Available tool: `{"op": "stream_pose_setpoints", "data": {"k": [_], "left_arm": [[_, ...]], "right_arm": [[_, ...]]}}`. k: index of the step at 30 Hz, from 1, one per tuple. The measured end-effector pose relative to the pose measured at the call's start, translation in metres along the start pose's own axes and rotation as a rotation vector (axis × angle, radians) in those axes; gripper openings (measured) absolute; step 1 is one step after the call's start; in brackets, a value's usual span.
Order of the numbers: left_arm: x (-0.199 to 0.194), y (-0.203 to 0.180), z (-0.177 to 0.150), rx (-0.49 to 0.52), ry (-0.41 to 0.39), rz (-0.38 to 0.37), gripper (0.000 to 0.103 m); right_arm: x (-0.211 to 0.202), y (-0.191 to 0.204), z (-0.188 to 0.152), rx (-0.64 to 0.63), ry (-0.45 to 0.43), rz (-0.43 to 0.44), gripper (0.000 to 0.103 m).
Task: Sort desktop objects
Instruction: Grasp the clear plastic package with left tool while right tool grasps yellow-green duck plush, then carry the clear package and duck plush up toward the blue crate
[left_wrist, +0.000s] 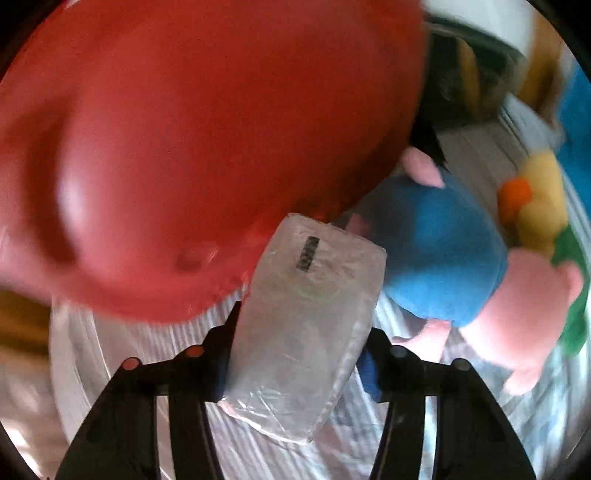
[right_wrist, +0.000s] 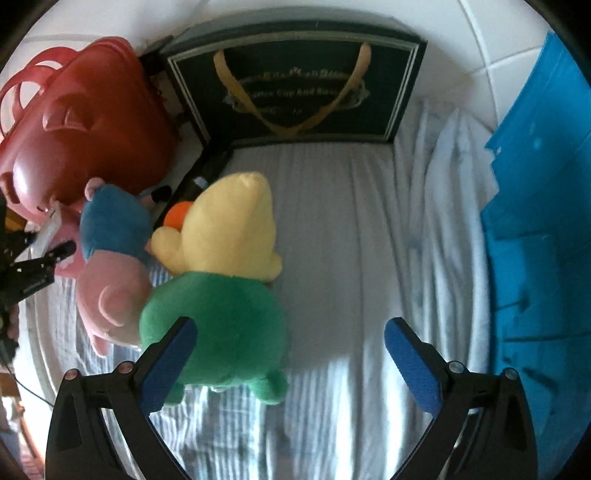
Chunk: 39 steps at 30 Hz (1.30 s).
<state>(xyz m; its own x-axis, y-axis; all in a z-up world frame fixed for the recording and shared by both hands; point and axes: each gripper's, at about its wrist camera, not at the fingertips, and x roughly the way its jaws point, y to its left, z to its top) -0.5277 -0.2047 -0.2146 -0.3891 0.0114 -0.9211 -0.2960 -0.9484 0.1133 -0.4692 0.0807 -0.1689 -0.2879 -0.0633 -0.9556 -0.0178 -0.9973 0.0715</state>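
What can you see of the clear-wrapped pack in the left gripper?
The pack is a pale, translucent block wrapped in crinkled clear film, with a small dark barcode-like label near its far end. The left gripper is shut on it, fingers pressing both long sides. It is tilted, far end leaning right, up against the red basket. The striped cloth lies beneath it; contact cannot be told. The contents are unreadable in the blur.

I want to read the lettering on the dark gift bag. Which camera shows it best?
The right wrist view: the dark gift bag faces the camera whole, though its lettering is blurred. The left wrist view shows only a blurred sliver behind the red basket.
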Motion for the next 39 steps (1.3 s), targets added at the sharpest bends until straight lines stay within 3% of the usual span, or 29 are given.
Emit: {"op": "stream_pose_setpoints", "data": {"k": [2, 5, 9, 14, 16, 17, 20, 26, 34, 39], "left_arm": [[-0.009, 0.009, -0.012, -0.097, -0.007, 0.008, 0.05], [-0.03, 0.013, -0.034, -0.156, -0.057, 0.064, 0.05], [-0.051, 0.013, -0.055, -0.19, -0.097, 0.099, 0.05], [-0.06, 0.011, -0.052, -0.207, -0.117, 0.088, 0.05], [-0.063, 0.012, -0.045, -0.206, -0.123, 0.089, 0.05], [-0.064, 0.012, -0.044, -0.212, -0.127, 0.081, 0.05], [-0.07, 0.013, -0.047, -0.227, -0.138, 0.074, 0.05], [-0.112, 0.001, -0.058, -0.23, -0.206, 0.076, 0.05], [-0.198, -0.049, -0.074, -0.181, -0.343, 0.056, 0.05], [-0.253, -0.092, -0.085, -0.13, -0.426, 0.025, 0.05]], "right_arm": [[0.004, 0.003, 0.001, 0.007, 0.006, 0.025, 0.103], [0.012, 0.011, 0.01, 0.022, 0.006, 0.056, 0.103], [0.032, 0.026, 0.026, 0.038, 0.035, 0.088, 0.103], [0.065, 0.043, 0.045, 0.006, 0.078, 0.103, 0.102], [0.076, 0.046, 0.047, 0.011, 0.099, 0.109, 0.093], [0.079, 0.047, 0.046, 0.014, 0.104, 0.118, 0.077], [0.072, 0.051, 0.043, 0.004, 0.079, 0.101, 0.069], [0.013, 0.048, 0.025, -0.015, -0.059, 0.112, 0.066], [-0.114, 0.038, -0.015, -0.033, -0.289, 0.106, 0.066], [-0.203, 0.012, -0.056, -0.022, -0.422, 0.11, 0.066]]}}
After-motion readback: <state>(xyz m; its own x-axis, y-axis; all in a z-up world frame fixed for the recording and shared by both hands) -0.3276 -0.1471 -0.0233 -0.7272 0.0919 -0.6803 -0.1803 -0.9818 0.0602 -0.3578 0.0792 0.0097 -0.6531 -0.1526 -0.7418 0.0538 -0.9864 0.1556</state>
